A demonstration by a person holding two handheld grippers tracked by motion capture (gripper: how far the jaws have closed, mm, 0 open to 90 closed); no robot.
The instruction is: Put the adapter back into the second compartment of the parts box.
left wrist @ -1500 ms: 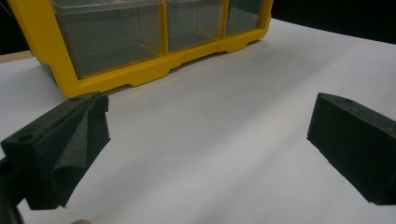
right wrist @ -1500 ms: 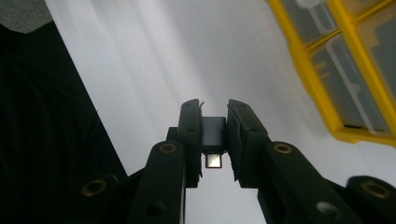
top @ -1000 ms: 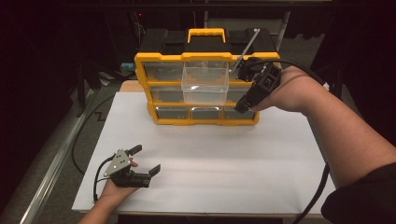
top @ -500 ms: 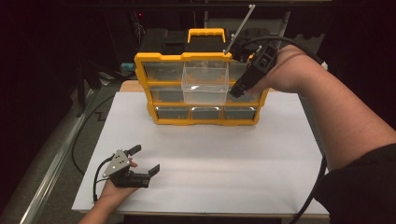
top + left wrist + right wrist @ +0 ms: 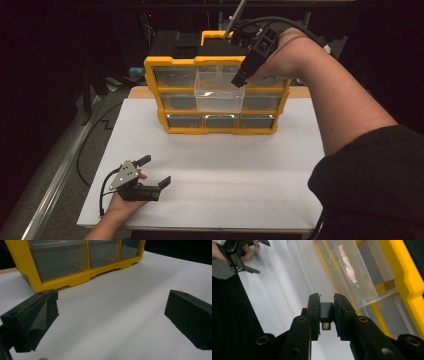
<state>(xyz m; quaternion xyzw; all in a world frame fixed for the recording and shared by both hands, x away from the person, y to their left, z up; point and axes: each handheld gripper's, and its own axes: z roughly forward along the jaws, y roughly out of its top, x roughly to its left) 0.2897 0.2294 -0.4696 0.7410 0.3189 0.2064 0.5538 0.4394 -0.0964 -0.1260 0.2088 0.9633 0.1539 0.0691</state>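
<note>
Right gripper [image 5: 326,315] pinches one small adapter [image 5: 326,312] (possibly USB) above one drawer [image 5: 220,90].

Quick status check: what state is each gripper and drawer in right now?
Right gripper: shut on a small black adapter, above the open drawer.
Left gripper: open, nothing between the pads, low over the table.
Clear middle drawer: pulled out.
Bottom drawers: pushed in.
</note>
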